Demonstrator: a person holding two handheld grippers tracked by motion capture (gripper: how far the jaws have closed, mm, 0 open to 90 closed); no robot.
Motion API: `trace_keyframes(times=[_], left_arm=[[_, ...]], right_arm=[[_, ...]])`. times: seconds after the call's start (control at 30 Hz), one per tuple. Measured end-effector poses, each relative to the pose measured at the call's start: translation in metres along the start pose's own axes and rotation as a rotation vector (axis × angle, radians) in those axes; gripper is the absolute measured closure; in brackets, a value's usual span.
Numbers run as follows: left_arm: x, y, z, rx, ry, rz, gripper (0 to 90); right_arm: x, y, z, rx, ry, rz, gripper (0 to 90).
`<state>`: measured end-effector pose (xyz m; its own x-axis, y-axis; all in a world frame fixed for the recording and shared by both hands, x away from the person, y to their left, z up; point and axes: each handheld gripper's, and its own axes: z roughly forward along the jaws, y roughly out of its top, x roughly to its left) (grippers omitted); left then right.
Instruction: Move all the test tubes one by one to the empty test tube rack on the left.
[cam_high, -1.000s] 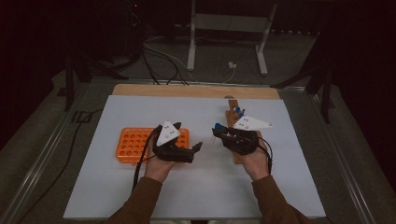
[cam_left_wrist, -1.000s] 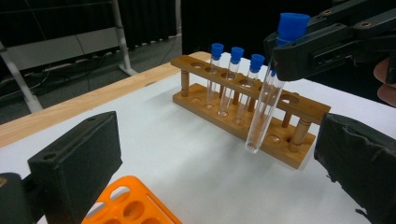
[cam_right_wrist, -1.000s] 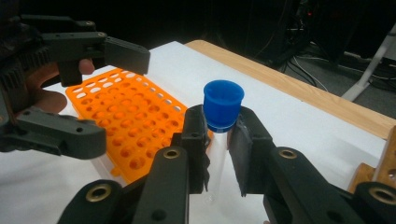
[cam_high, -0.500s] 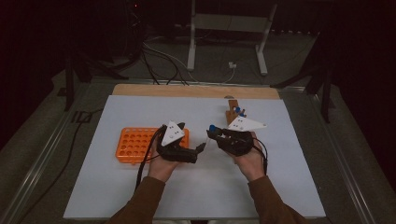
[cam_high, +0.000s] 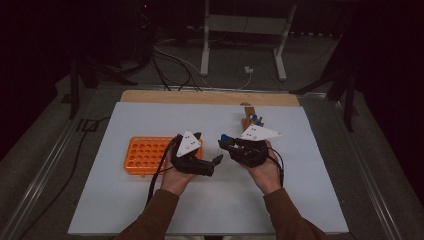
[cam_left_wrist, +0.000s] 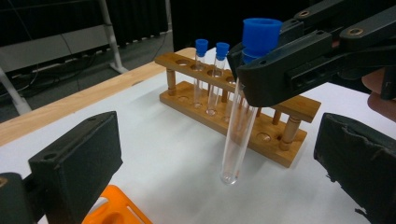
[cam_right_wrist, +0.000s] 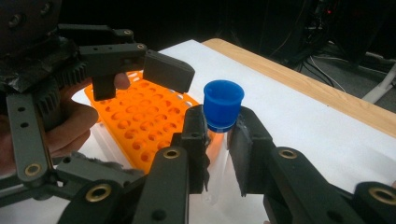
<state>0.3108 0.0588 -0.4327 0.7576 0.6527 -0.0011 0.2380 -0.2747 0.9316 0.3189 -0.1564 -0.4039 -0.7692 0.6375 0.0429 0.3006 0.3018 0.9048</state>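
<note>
My right gripper (cam_right_wrist: 219, 135) is shut on a clear test tube (cam_right_wrist: 218, 154) just under its blue cap (cam_right_wrist: 223, 105), holding it upright above the white mat. In the left gripper view the same tube (cam_left_wrist: 238, 135) hangs between the wide-open jaws of my left gripper (cam_left_wrist: 219, 140), touching neither pad. From above, the left gripper (cam_high: 207, 147) and right gripper (cam_high: 226, 143) face each other at mid-table. An orange tube rack (cam_high: 142, 155) lies under the left hand. A wooden rack (cam_left_wrist: 280, 105) behind holds two blue-capped tubes (cam_left_wrist: 208, 74).
The white mat (cam_high: 310, 190) covers the table, with a wooden strip (cam_high: 200, 96) along its far edge. Cables (cam_high: 155, 175) trail from the grippers toward the person. Metal stand legs (cam_high: 205, 45) rise beyond the table.
The two grippers have drawn slightly closer together, the right one shifting left with the tube still in its jaws.
</note>
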Motion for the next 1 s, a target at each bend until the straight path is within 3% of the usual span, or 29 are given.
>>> trace_keyframes(times=[0.23, 0.37, 0.43, 0.5, 0.67, 1.0], left_arm=[[-0.0038, -0.0009, 0.003, 0.024, -0.016, 0.015, 2.8], [-0.0066, -0.001, 0.0037, 0.026, -0.007, 0.033, 8.8], [-0.0066, -0.0012, 0.0038, 0.02, -0.013, 0.036, 22.6], [-0.0064, -0.0016, 0.0048, 0.031, -0.007, 0.042, 27.1], [-0.0036, -0.0028, 0.0059, 0.035, -0.023, 0.024, 56.6], [-0.0082, -0.0036, 0.0061, 0.029, -0.062, 0.05, 77.2]], right_arm=[[0.0019, -0.0013, 0.0024, 0.002, 0.013, 0.007, 76.7], [0.0043, 0.0, 0.0036, -0.002, 0.022, 0.005, 76.7], [0.0063, 0.0013, 0.0031, -0.001, 0.027, 0.0, 76.7], [0.0069, 0.0016, 0.0029, -0.002, 0.028, -0.002, 76.7], [0.0083, 0.003, 0.0009, -0.006, 0.038, -0.008, 76.7], [0.0092, 0.0014, 0.0016, 0.0, 0.051, -0.01, 76.6]])
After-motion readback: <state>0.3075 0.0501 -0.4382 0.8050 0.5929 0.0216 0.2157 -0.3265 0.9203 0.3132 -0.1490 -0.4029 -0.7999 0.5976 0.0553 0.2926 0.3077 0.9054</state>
